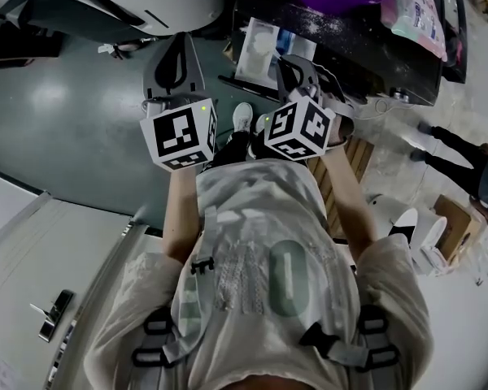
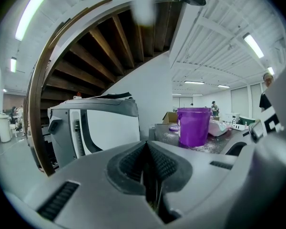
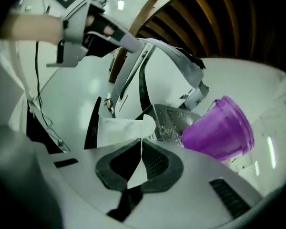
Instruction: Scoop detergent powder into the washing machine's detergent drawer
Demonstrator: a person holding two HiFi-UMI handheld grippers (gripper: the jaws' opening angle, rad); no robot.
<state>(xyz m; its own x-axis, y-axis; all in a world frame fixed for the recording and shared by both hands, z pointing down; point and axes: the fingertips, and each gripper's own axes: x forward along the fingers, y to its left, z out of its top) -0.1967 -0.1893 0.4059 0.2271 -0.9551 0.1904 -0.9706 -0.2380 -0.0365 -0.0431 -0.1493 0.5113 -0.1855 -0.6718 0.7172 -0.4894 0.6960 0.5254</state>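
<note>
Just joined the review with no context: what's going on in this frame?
A person holds a gripper in each hand. The right gripper is shut on a white scoop, raised close to the purple bucket, which stands on a powder-dusted dark tabletop. The left gripper is shut and empty. The washing machine stands beside the tabletop. Whether the scoop holds powder can't be told.

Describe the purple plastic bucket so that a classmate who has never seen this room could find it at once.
Right of the big white machine with a grey top, in the left gripper view, is a dark worktop dusted with white powder. The purple plastic bucket stands upright on it; its deep purple walls rise above the pale bag beside it.
</note>
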